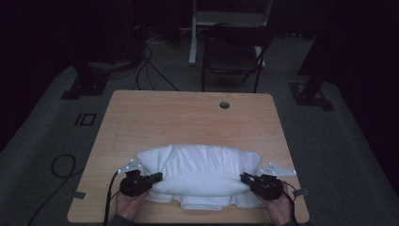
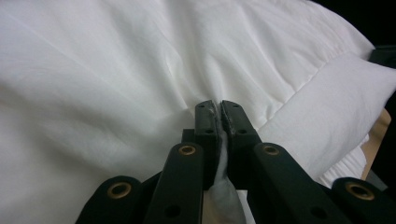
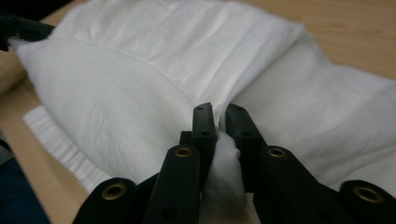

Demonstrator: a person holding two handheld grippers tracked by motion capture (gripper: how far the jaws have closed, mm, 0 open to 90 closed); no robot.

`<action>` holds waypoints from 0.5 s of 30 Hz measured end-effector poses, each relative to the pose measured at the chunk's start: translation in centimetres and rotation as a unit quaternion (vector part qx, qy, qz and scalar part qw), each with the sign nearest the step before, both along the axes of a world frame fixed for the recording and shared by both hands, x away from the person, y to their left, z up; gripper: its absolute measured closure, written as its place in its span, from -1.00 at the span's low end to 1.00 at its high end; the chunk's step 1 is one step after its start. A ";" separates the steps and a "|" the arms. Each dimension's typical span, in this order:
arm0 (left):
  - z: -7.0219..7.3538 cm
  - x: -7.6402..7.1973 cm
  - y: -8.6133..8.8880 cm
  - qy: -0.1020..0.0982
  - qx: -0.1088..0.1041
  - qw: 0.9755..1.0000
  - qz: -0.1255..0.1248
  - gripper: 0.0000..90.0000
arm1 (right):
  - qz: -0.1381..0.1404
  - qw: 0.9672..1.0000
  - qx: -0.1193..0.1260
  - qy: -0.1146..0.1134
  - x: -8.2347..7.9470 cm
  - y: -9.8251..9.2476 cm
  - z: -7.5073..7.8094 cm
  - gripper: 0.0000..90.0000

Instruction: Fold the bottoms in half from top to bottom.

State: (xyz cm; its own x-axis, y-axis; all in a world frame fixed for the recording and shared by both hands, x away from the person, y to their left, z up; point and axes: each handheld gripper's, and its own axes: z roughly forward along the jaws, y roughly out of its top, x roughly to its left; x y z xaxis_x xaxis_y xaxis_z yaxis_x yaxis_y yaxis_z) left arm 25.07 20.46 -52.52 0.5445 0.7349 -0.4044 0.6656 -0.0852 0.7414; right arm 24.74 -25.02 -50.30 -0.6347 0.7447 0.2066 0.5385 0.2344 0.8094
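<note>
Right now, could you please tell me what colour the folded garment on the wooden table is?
Plain white folded fabric garment, clearest in the right gripper view.

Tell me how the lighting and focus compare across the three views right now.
High view: dim and underexposed, floor nearly black, white garment brightest. Left gripper view: bright cloth, near jaws soft, top right corner black. Right gripper view: evenly lit, cloth folds clear, table slightly blurred.

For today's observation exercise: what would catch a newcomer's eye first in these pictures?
The bright white folded cloth garment stands out on the near part of the pale wooden table. The black left gripper and black right gripper each pinch a fold of it at opposite ends.
</note>
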 end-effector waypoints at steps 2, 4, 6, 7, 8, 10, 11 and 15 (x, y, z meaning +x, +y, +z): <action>-0.2 -0.5 -0.2 0.003 0.020 1.000 -0.004 0.89 | 0.016 1.000 -0.012 0.008 -0.7 0.1 -0.2 0.79; -1.0 -0.8 -0.6 0.018 0.039 0.999 -0.009 0.88 | 0.029 0.999 -0.030 0.028 -1.1 0.4 -1.1 0.79; -1.4 -0.8 -0.7 0.023 0.044 0.999 -0.010 0.86 | 0.034 0.998 -0.043 0.040 -1.1 0.6 -1.6 0.79; -1.4 -0.8 -0.7 0.023 0.044 0.999 -0.010 0.86 | 0.035 0.997 -0.053 0.046 -1.1 0.8 -2.1 0.79; -2.8 -0.6 -1.5 0.036 0.065 0.997 -0.008 0.85 | 0.039 0.995 -0.069 0.066 -0.5 1.3 -3.3 0.77; -3.0 -0.2 -1.8 0.036 0.066 0.997 -0.005 0.86 | 0.037 0.993 -0.087 0.065 0.1 1.9 -3.8 0.76; -3.0 0.0 -1.9 0.034 0.070 0.997 -0.005 0.86 | 0.038 0.993 -0.096 0.063 0.3 2.3 -3.9 0.77; -2.9 1.3 -2.1 0.025 0.085 0.996 0.006 0.86 | 0.032 0.991 -0.119 0.047 2.0 3.1 -3.9 0.77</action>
